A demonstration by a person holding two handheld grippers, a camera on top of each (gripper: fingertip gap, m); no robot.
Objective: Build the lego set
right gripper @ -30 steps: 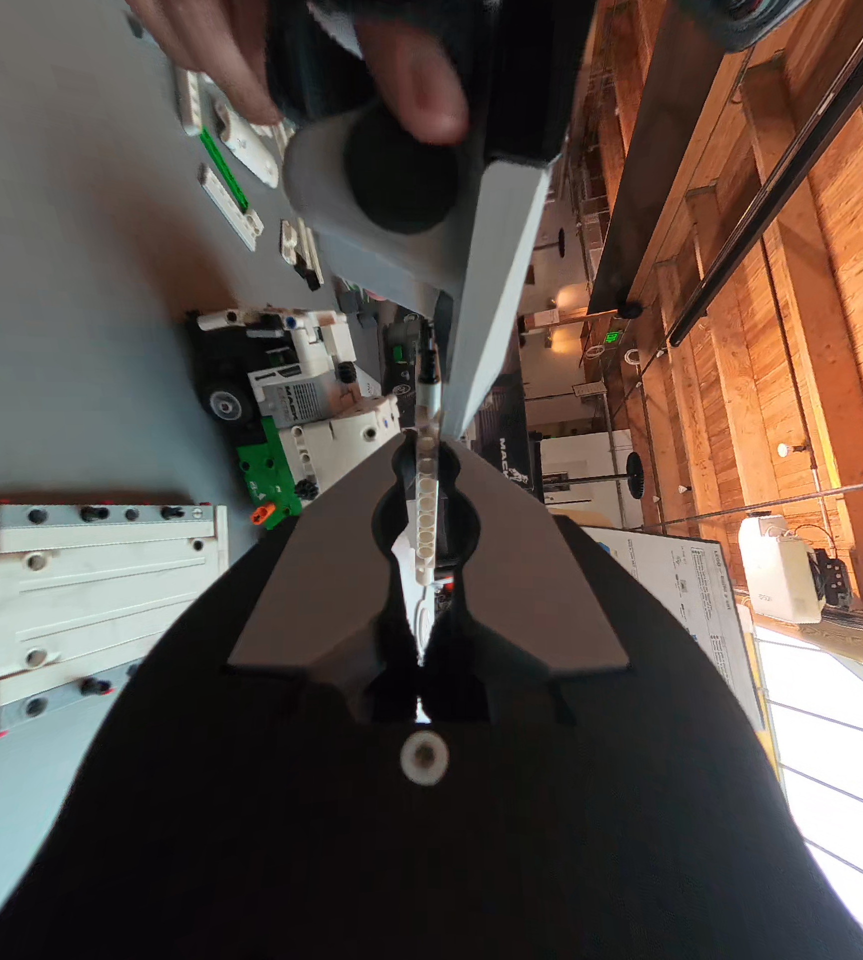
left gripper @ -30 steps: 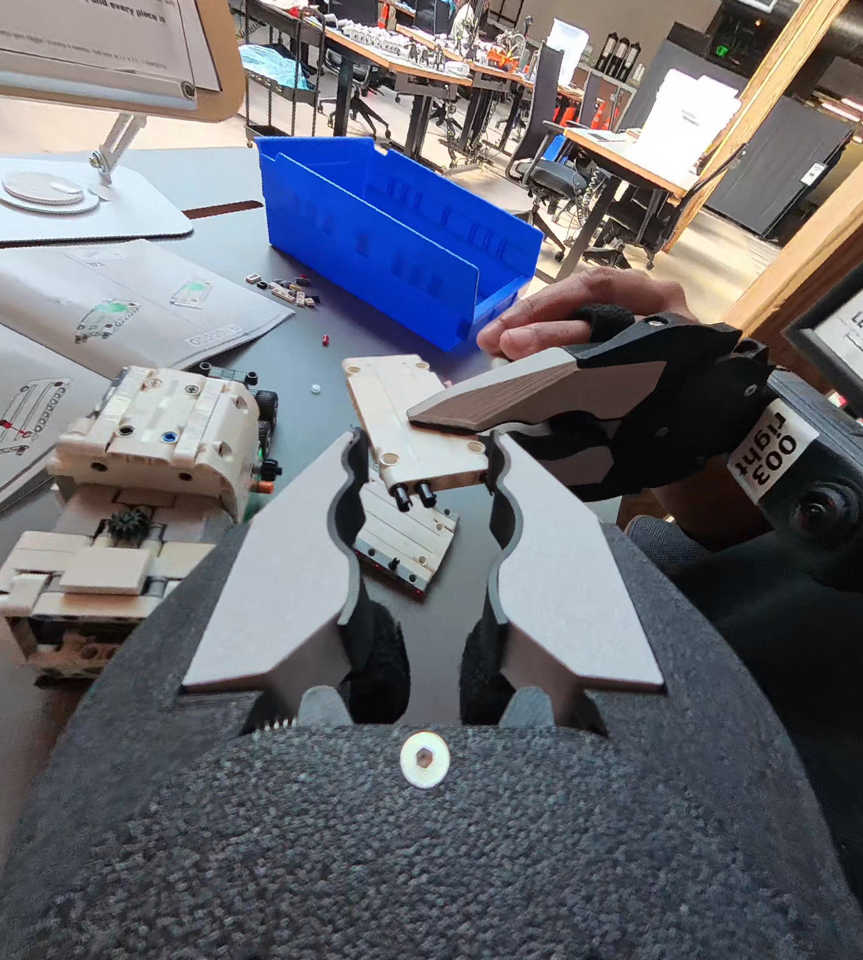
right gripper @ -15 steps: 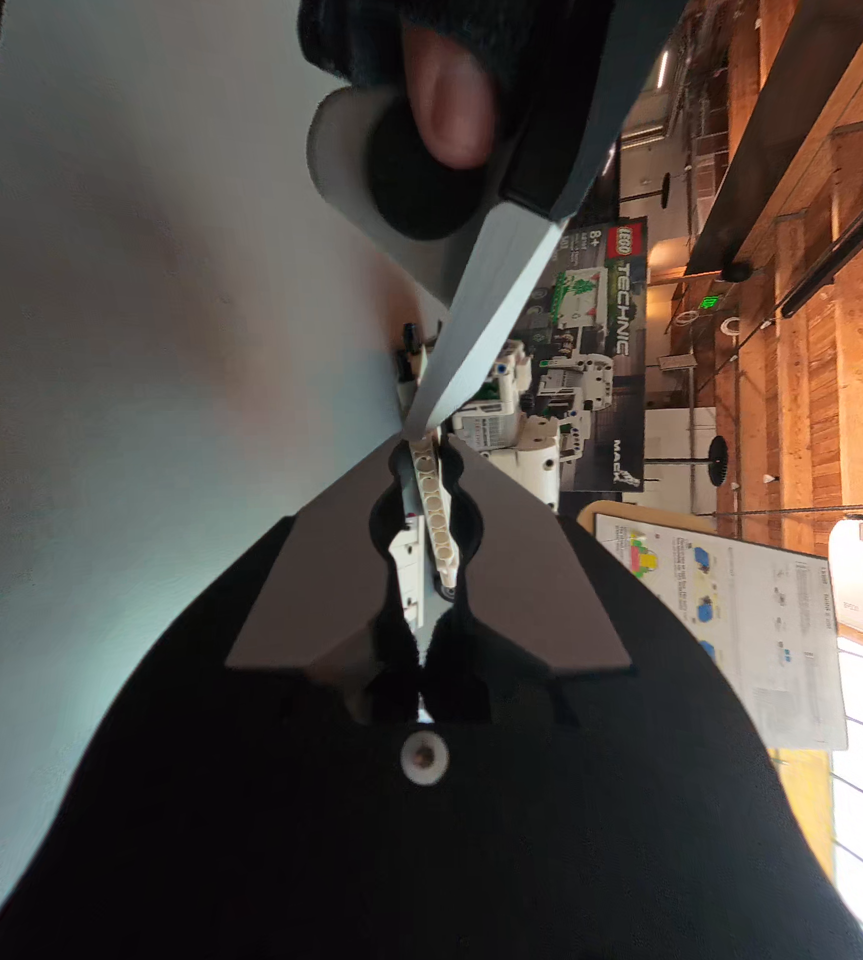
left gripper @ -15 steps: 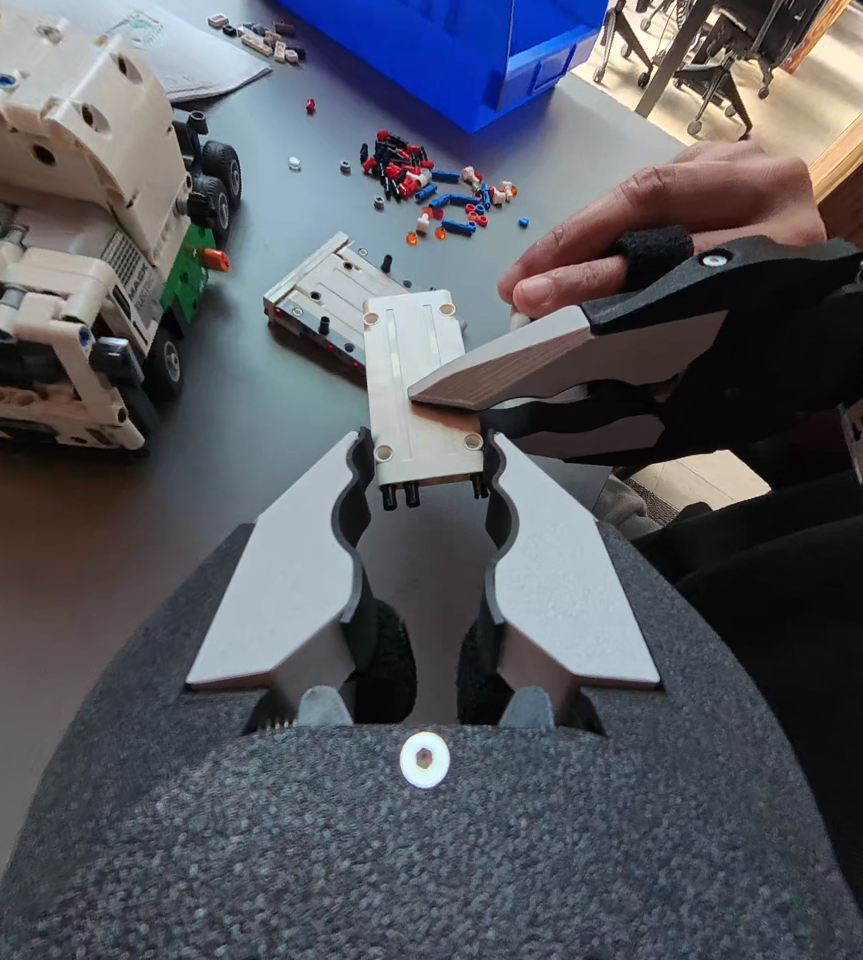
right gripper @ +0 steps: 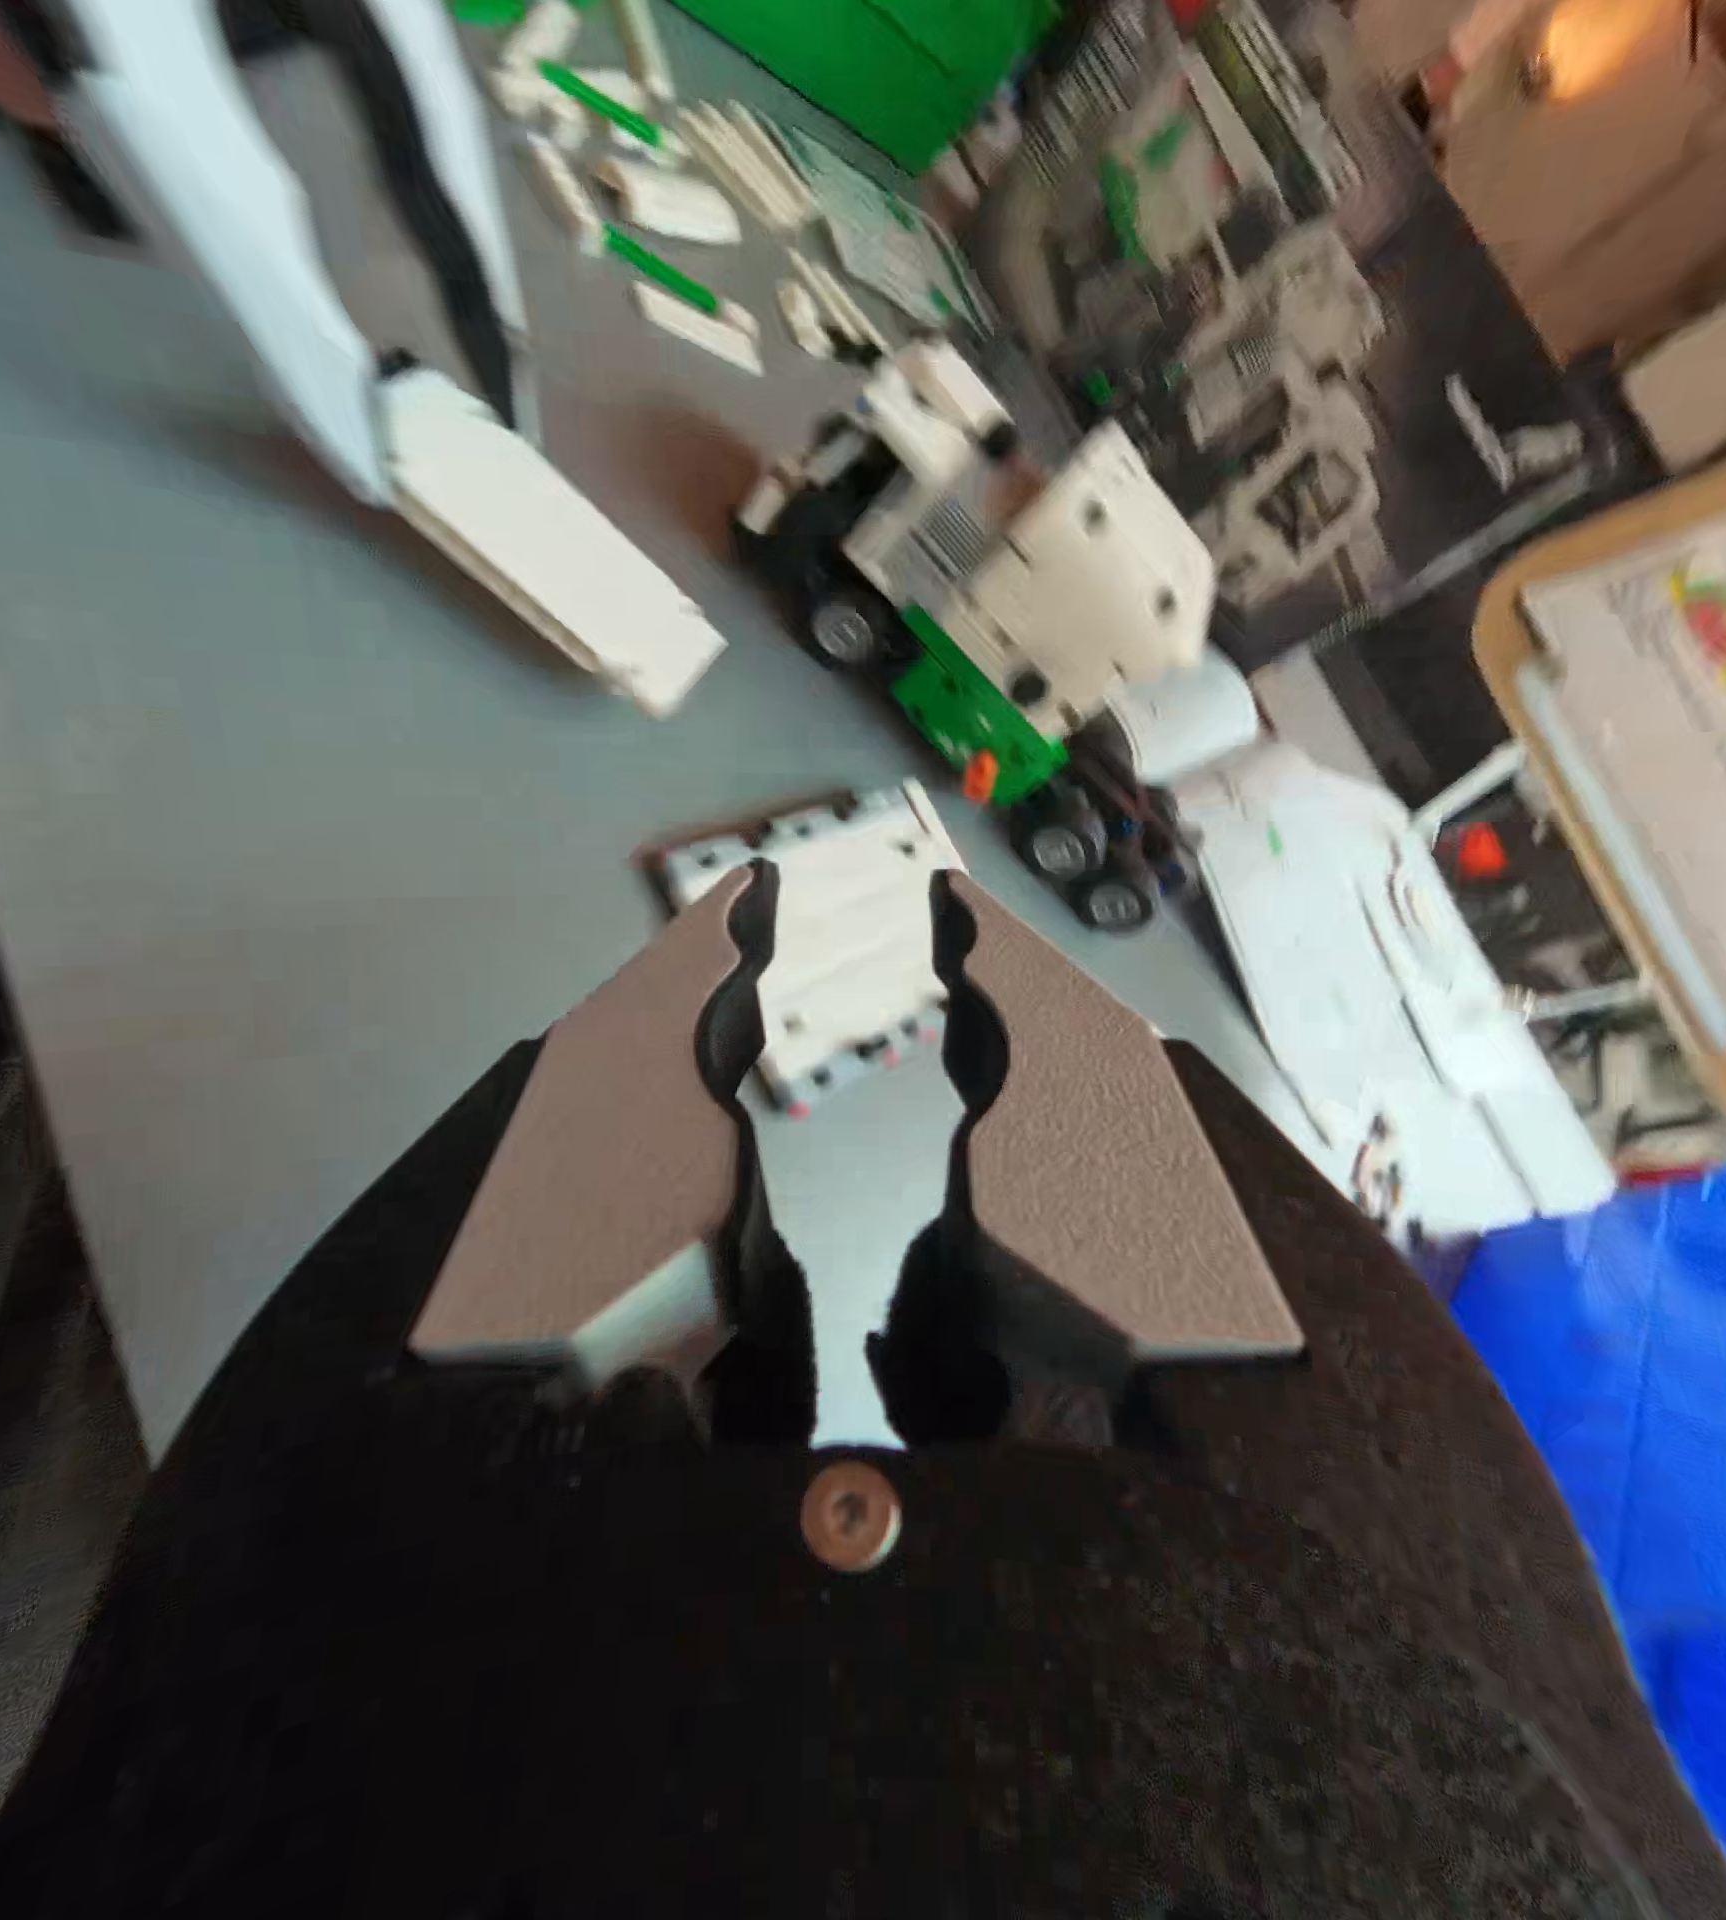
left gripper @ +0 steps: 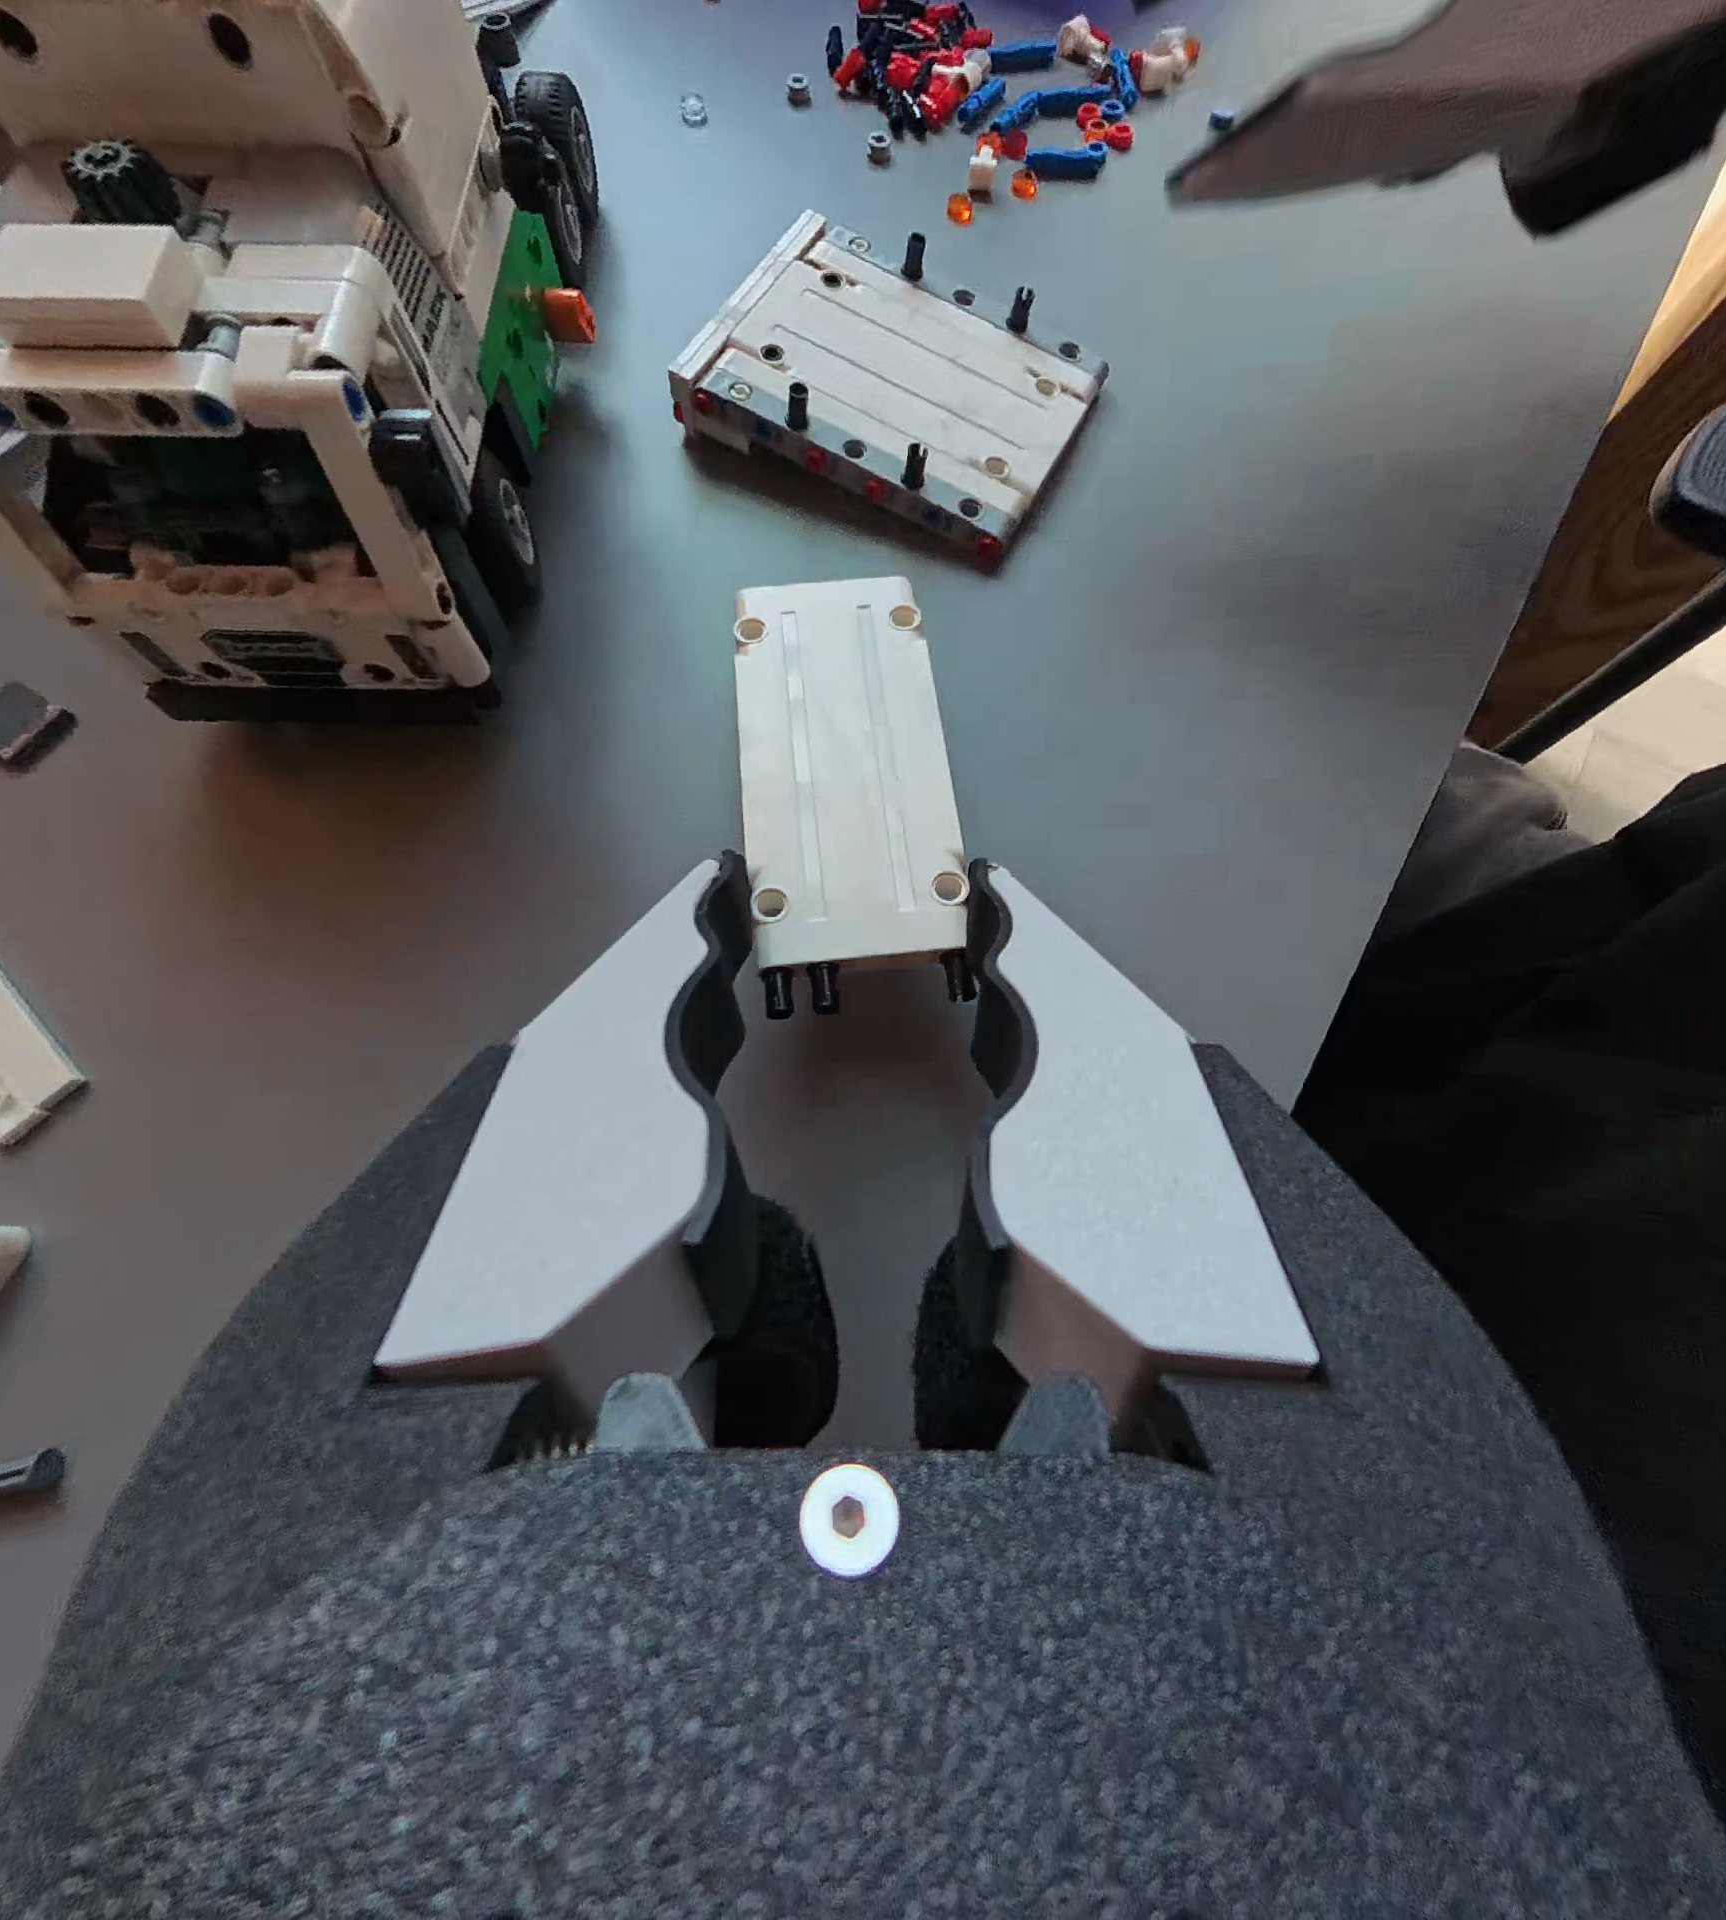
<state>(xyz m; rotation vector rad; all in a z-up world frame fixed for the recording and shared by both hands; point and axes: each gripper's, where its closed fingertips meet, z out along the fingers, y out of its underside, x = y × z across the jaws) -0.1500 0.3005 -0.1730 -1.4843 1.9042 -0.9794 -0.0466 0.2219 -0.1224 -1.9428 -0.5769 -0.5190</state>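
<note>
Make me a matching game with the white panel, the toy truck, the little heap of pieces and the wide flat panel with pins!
Things:
1. long white panel
2. toy truck
3. heap of small pieces
4. wide flat panel with black pins

Places or colours:
A. red, blue and black, at the far end of the table
B. lying flat on the table, just beyond the long panel
C. held between the fingertips of the left hand-held gripper
D. white and green, on black wheels

Pairs: 1-C, 2-D, 3-A, 4-B

- Left gripper (left gripper: 859, 894): fingers level, pointing forward, both pads pressed on the sides of a white panel (left gripper: 843, 769).
- Right gripper (right gripper: 854, 904): jaws apart, bare, tilted downward.
</note>
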